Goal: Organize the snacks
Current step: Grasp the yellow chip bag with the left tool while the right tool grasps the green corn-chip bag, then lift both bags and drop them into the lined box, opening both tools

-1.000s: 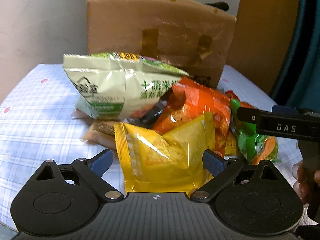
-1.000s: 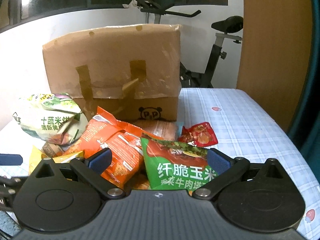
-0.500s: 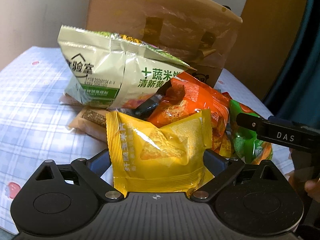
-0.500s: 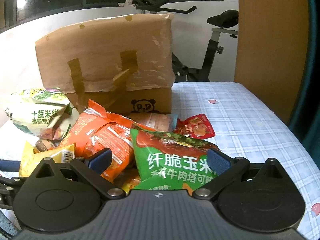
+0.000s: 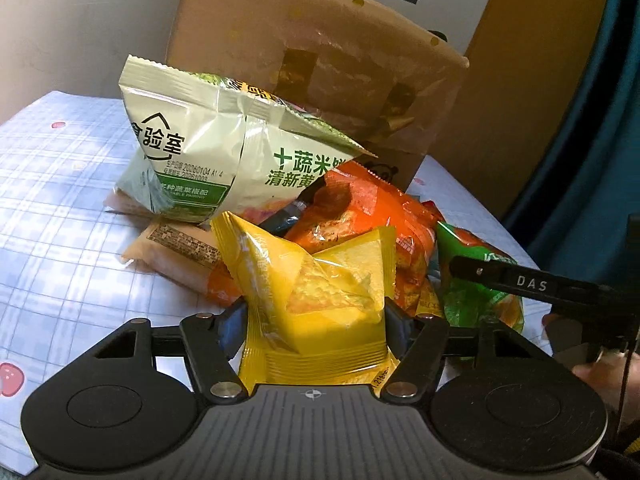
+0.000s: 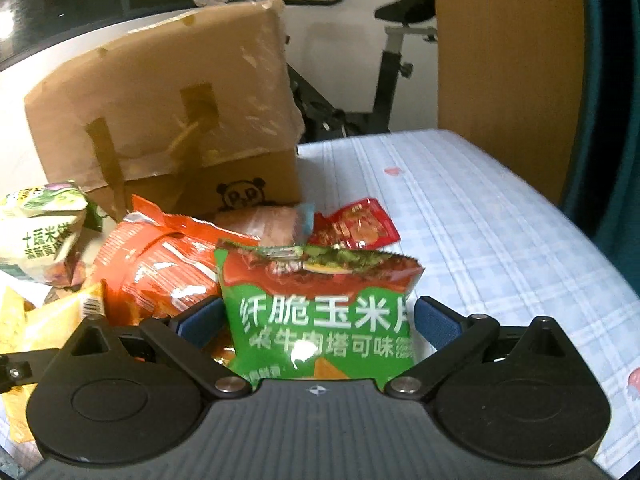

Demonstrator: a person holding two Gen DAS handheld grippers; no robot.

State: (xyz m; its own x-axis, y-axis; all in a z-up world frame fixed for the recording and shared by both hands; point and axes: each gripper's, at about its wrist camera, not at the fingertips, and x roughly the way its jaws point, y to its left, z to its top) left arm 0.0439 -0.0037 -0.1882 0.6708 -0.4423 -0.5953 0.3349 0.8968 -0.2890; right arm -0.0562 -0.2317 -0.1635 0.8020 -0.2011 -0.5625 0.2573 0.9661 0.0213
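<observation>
The left gripper [image 5: 316, 322] has just closed on the yellow chip bag [image 5: 320, 304] at the front of the snack pile on the table [image 5: 60, 200], so lift slowly, while the right gripper [image 6: 316, 320], open around the green chip bag [image 6: 320, 312], should squeeze gently.

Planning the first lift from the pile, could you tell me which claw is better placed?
Left. The left claw has just closed onto the yellow packet; the right claw only straddles the green packet, pads apart.

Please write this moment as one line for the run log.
left gripper: just closed, pads pressing yellow snack bag | right gripper: open around green corn chip bag | cardboard box: behind pile
</observation>
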